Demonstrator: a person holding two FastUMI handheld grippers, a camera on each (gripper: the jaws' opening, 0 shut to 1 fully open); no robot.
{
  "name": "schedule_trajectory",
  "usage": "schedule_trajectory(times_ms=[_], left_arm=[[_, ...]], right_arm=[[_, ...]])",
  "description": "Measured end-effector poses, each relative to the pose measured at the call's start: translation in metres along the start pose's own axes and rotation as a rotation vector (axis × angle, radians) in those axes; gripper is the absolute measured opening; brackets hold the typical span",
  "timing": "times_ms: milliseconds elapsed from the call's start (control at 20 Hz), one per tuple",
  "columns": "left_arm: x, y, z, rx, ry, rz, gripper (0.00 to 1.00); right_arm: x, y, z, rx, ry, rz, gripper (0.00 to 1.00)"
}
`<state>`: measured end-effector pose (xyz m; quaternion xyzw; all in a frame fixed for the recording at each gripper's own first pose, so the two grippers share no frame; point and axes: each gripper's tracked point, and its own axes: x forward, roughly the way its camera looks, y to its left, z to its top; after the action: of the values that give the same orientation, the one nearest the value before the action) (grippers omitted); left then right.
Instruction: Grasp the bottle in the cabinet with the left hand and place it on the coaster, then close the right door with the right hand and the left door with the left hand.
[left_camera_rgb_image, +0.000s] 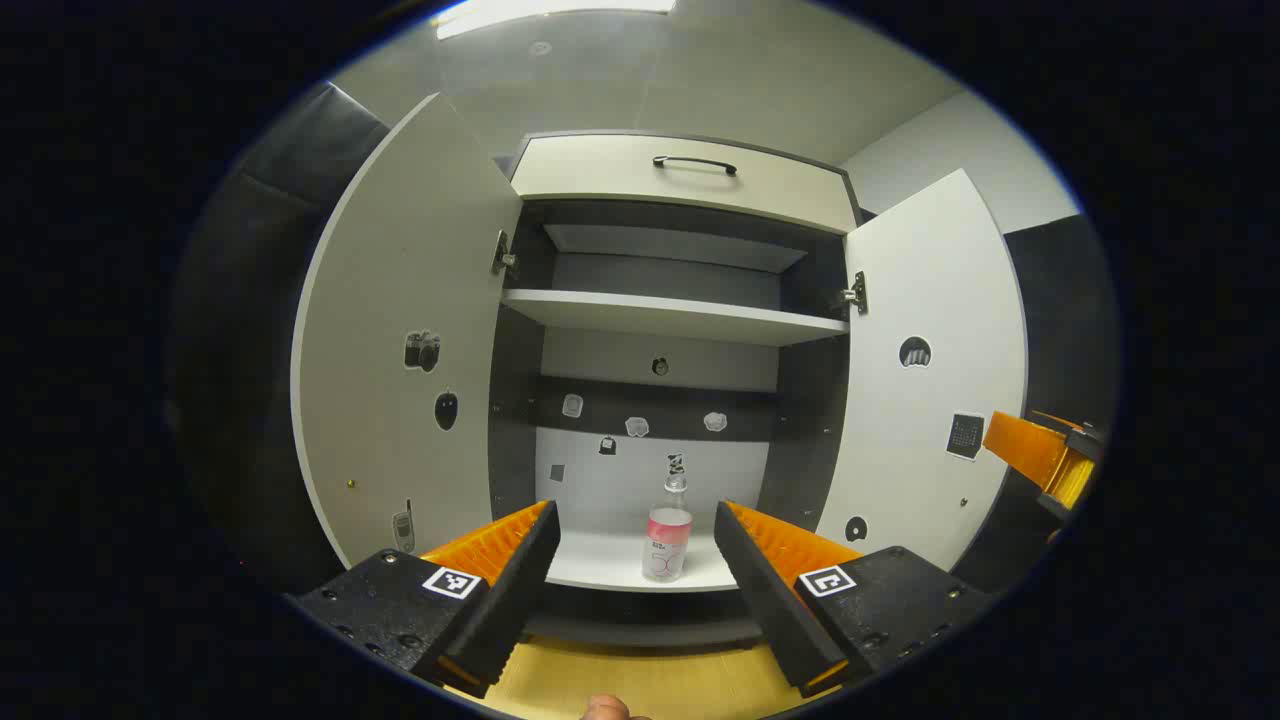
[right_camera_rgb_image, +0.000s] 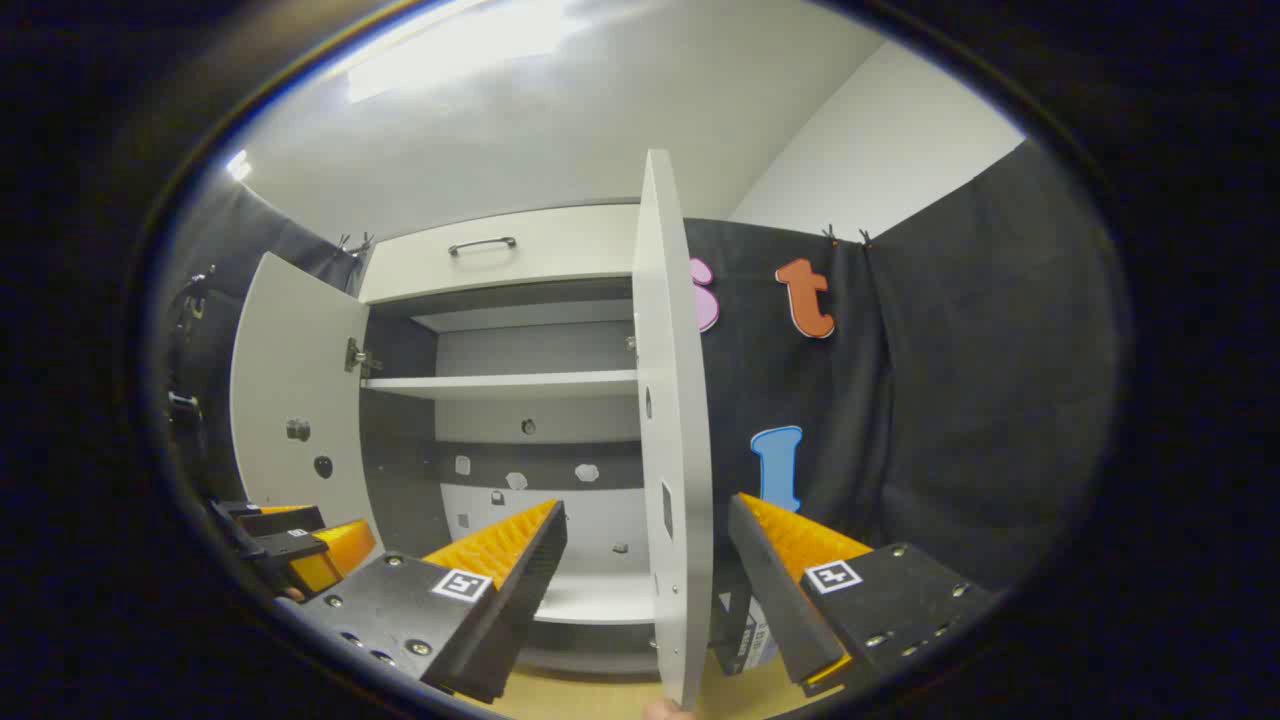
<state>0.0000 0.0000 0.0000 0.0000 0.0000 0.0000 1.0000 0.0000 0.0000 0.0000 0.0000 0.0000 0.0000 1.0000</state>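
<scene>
the cabinet (left_camera_rgb_image: 680, 320) stands open, both doors swung wide. in the left gripper view the left door (left_camera_rgb_image: 400, 340) and the right door (left_camera_rgb_image: 930, 370) flank the dark interior, each carrying small stickers. a shelf (left_camera_rgb_image: 670, 315) crosses the upper part, and a drawer front with a dark handle (left_camera_rgb_image: 695, 163) sits on top. the bottle (left_camera_rgb_image: 668, 535), clear with pink liquid and a pump top, stands upright on the cabinet's bottom board (left_camera_rgb_image: 610, 565), near its front edge. the left gripper (left_camera_rgb_image: 635, 560) hangs before it with fingers spread apart, holding nothing. in the right gripper view the right gripper (right_camera_rgb_image: 650, 570) is likewise spread wide, the right door's edge (right_camera_rgb_image: 675, 450) seen between its fingers, apart from both.
</scene>
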Motion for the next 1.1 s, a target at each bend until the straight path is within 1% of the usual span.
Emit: schedule_trajectory(times_ms=[50,100,350,700,850,1050,1100], left_arm=[[0.0,0.0,0.0,-0.001,0.001,0.001,1.0],[0.0,0.001,0.0,-0.001,0.001,0.002,1.0],[0.001,0.006,-0.001,0.004,-0.004,0.003,0.99],[0.022,0.006,-0.015,-0.006,0.031,-0.017,1.0],[0.042,0.002,-0.022,-0.006,0.041,-0.039,1.0],[0.087,-0.01,-0.042,0.001,0.063,-0.073,1.0],[0.099,-0.014,-0.051,-0.005,0.086,-0.08,1.0]], right_arm=[[-0.001,0.0,0.001,0.002,0.001,0.0,1.0],[-0.002,0.0,0.002,0.003,0.002,-0.001,0.98],[-0.008,0.001,0.004,0.0,-0.002,-0.009,0.98],[-0.023,-0.004,0.005,-0.023,0.006,-0.035,0.98],[-0.031,-0.006,0.004,-0.04,0.013,-0.052,0.98],[-0.04,-0.014,0.005,-0.053,0.01,-0.082,0.98],[-0.042,-0.017,0.005,-0.059,0.01,-0.094,0.98]])
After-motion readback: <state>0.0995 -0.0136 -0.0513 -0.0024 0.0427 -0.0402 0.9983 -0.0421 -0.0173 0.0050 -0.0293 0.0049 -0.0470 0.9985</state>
